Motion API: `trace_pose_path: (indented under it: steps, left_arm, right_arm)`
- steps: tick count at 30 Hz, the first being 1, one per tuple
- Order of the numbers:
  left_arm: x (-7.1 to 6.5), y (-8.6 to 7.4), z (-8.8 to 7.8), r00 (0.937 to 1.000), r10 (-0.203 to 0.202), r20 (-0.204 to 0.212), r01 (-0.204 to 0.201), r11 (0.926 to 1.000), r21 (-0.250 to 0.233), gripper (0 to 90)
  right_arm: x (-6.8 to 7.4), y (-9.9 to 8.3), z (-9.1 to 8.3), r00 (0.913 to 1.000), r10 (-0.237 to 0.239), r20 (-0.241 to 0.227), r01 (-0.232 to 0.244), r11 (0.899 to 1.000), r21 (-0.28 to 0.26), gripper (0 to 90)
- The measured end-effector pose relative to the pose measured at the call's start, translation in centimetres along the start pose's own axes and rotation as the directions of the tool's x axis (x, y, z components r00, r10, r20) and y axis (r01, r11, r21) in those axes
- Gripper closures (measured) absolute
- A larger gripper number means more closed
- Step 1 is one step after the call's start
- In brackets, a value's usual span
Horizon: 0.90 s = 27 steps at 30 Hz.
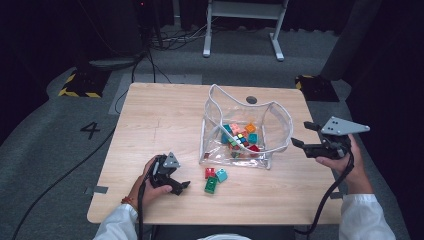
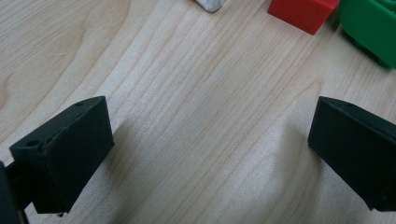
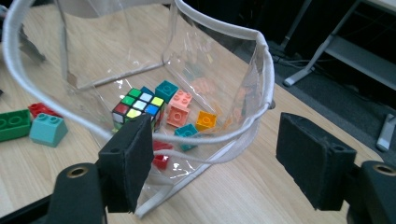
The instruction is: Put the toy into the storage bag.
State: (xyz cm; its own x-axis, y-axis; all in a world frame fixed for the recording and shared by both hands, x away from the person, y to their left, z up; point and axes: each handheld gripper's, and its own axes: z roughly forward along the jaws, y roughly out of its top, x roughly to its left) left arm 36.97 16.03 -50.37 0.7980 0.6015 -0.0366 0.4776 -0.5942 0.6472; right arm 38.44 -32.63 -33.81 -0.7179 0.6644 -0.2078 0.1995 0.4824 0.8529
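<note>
Three loose bricks, a red brick (image 1: 209, 173), a teal brick (image 1: 221, 175) and a green brick (image 1: 211, 185), lie on the table (image 1: 150, 125) just in front of the clear bag (image 1: 245, 132), on the person's side of it, while a puzzle cube (image 1: 240, 140) and several more bricks already sit inside the bag. The work in hand looks like loading the bricks into the bag. The right gripper (image 1: 306, 134) hovers just beside the bag's right wall, its jaws spread wide with nothing between them; seen from the right gripper view, one pad (image 3: 128, 161) is close against the bag's white-piped rim (image 3: 219, 140). That soft, unsupported bag is the likely trouble: a nudge from that jaw could fold the wall inward, narrow the mouth or tip the bag over, spilling what is inside. The left gripper (image 1: 181, 187) rests low on the table, left of the loose bricks, its jaws also wide apart and empty; coming in too flat, it could shove the small bricks away from the bag instead of gripping one. The table is pale wood-grain, with a dark round hole behind the bag. Beyond the bag lie grey carpet, trailing cables, a white frame's legs and dark curtains.
</note>
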Motion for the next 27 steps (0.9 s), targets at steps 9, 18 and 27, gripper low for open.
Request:
trace_pose_path:
  steps: [9, 18, 27]
  left_arm:
    - [0.0, 0.0, 0.0, 1.0000, 0.005, -0.002, -0.005, 1.0000, -0.002, 0.1]
    - [0.0, 0.0, 0.0, 1.0000, 0.004, -0.003, -0.004, 1.0000, -0.002, 0.1]
    - [0.0, 0.0, 0.0, 1.0000, 0.004, -0.003, -0.004, 1.0000, -0.002, 0.1]
  right_arm:
    - [1.6, -3.8, -1.0, 0.9992, 0.039, -0.008, -0.039, 0.998, -0.040, 25.6]
    - [3.9, -7.1, 0.5, 0.9951, 0.063, -0.076, -0.065, 0.998, -0.020, 25.6]
    - [6.7, -9.4, 3.8, 0.9826, 0.061, -0.176, -0.052, 0.997, 0.055, 26.1]
